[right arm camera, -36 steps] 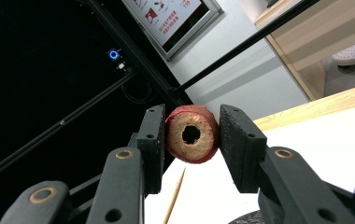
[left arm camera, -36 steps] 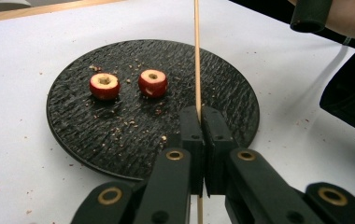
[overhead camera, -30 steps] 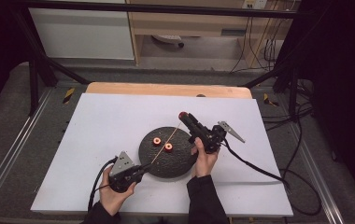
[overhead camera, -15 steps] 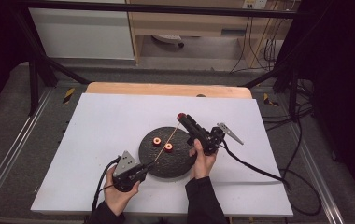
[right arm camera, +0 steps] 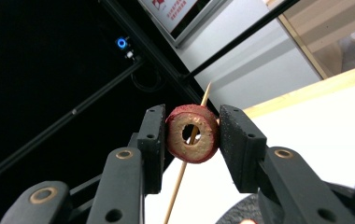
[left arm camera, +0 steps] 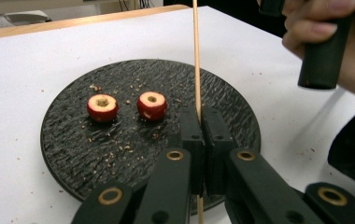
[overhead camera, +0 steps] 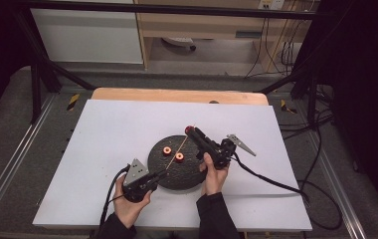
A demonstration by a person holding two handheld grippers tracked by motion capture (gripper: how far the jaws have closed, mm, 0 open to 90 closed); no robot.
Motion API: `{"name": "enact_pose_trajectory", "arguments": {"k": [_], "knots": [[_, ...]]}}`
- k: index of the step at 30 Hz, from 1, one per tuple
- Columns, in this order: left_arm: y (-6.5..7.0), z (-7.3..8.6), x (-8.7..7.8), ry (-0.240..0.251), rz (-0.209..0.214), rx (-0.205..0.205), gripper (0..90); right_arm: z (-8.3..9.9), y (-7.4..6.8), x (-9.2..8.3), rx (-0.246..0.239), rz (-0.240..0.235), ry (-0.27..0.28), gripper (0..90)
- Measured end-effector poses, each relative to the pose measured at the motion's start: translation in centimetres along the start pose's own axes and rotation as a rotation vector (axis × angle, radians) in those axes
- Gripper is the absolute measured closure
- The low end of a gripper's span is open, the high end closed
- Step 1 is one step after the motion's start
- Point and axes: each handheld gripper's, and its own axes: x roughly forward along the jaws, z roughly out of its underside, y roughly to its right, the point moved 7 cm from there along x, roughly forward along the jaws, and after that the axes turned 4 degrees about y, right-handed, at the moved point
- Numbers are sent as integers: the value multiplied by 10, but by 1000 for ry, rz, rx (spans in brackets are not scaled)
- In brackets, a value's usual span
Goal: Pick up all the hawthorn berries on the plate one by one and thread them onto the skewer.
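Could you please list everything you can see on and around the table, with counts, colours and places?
Fruit rings on the plate: two, red skin with pale cored middles, side by side on the plate.
Held fruit ring: one, red with a pale cut face, clamped in the right gripper, its hole in line with the skewer.
Skewer: one, pale wood, thin, held by the left gripper.
Plate: one, round, black, textured, scattered with crumbs, on the sheet.
Sheet: one, white, covering the table top.
Table: one, light wood edge showing at the far side.
Left gripper: one, black, fingers shut on the skewer.
Right gripper: one, black, fingers shut on the ring.
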Motion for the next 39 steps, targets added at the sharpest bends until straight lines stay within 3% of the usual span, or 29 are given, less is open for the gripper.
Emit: {"name": "enact_pose_trajectory", "arguments": {"k": [21,39], "knots": [[0,-16,22,-6,7,3,883,33,-5,-12,-23,-15,-112,631],[1,-17,31,-27,15,19,883,56,-5,-20,-25,-23,-223,627]]}}
